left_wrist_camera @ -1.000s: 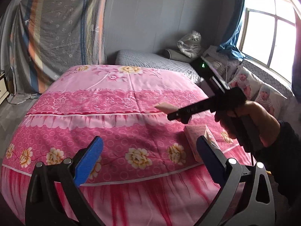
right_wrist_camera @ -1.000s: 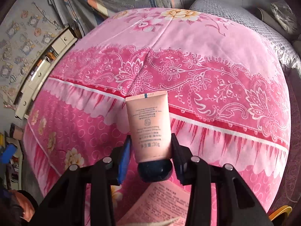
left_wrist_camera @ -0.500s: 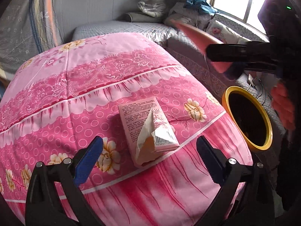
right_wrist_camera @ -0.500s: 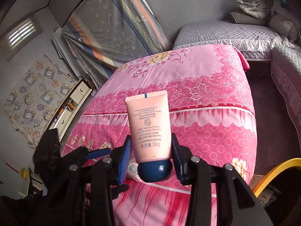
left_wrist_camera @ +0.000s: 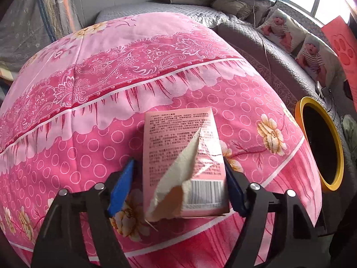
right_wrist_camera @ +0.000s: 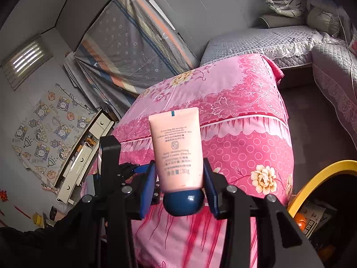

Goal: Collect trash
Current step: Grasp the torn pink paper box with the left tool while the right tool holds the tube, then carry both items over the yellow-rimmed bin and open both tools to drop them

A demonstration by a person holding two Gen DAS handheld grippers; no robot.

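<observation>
Torn pink carton [left_wrist_camera: 178, 156] lies on the bed [left_wrist_camera: 89, 89], right between the left hand-held gripper [left_wrist_camera: 178, 187] pads, which have just been closing in. Right hand-held gripper [right_wrist_camera: 179, 185] clamps the cream tube [right_wrist_camera: 176, 149] beside the yellow-rimmed bin [right_wrist_camera: 316, 178].

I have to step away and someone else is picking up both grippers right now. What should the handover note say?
Right gripper: shut on the pink hand cream tube, dark blue cap toward the wrist, held beside the yellow-rimmed trash bin but not over its opening.
Left gripper: jaws have just been closing around the torn pink carton, which lies on the pink floral bedspread; the right pad meets the carton's edge, the left pad shows a gap, so no grip yet.
Done: tube picked up; some trash already shows in the bin.
Left: drop the tube in the bin, finish gripping the carton, bin it too.
</observation>
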